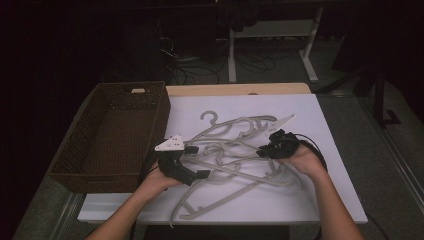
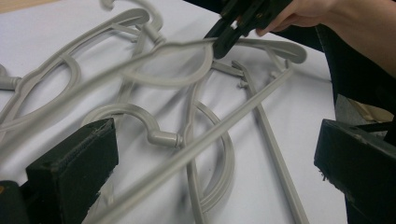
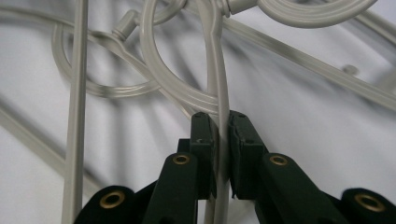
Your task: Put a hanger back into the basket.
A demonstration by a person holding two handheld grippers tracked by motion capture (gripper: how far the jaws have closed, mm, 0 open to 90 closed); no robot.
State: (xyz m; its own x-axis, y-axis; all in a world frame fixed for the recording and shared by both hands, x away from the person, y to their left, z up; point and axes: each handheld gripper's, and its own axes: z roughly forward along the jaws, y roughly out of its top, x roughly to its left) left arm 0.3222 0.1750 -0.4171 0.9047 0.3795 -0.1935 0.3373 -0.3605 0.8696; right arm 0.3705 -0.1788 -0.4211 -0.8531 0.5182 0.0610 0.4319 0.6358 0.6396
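Clamping a thin bar of one grey hanger (image 3: 219, 93) between its nearly closed jaws, the right gripper (image 3: 223, 135) holds it above the white table (image 1: 320, 150). Ahead of the left gripper (image 2: 210, 154), whose jaws gape wide with nothing held, lies the tangled hanger pile (image 1: 235, 150); a wicker basket (image 1: 112, 135) sits beside it.

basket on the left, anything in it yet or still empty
Empty: the high view shows the wicker basket's bare woven floor, while the grey hangers all lie tangled on the white board beside it.

High view overlooks table (image 1: 320, 165); both gripper views closely share hangers (image 2: 187, 154).
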